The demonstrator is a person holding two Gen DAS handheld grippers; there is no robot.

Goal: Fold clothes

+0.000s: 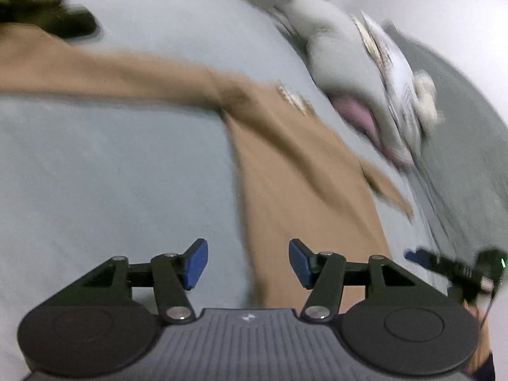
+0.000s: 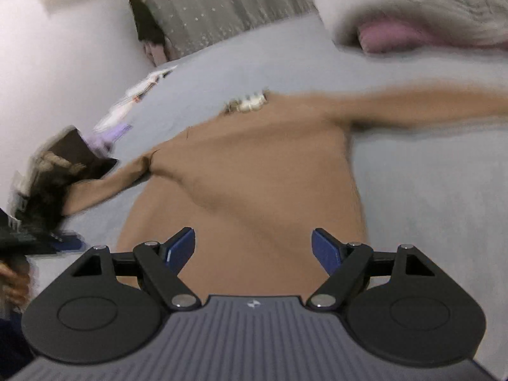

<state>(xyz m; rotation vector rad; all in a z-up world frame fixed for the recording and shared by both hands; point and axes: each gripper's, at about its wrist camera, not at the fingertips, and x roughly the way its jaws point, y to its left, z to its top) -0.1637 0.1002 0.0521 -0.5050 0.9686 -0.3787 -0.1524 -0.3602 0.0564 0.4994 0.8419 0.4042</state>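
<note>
Lying spread flat on a pale blue bed sheet [image 2: 428,190] is a tan long-sleeved top [image 2: 254,174], its sleeves reaching out to both sides and a small cream trim showing at the neckline. The left gripper [image 1: 248,263] is hovering over the lower part of the garment with its blue-padded fingers [image 1: 197,263] standing wide apart, gripping nothing. The right gripper [image 2: 253,250] is likewise hanging over the hem area, jaws spread and empty. A grey and pink bundle of bedding [image 2: 412,16] is sitting beyond the top, near its collar. A small pale logo mark [image 2: 253,303] is showing on each gripper's ribbed body, but motion blur is leaving no writing readable anywhere.
</note>
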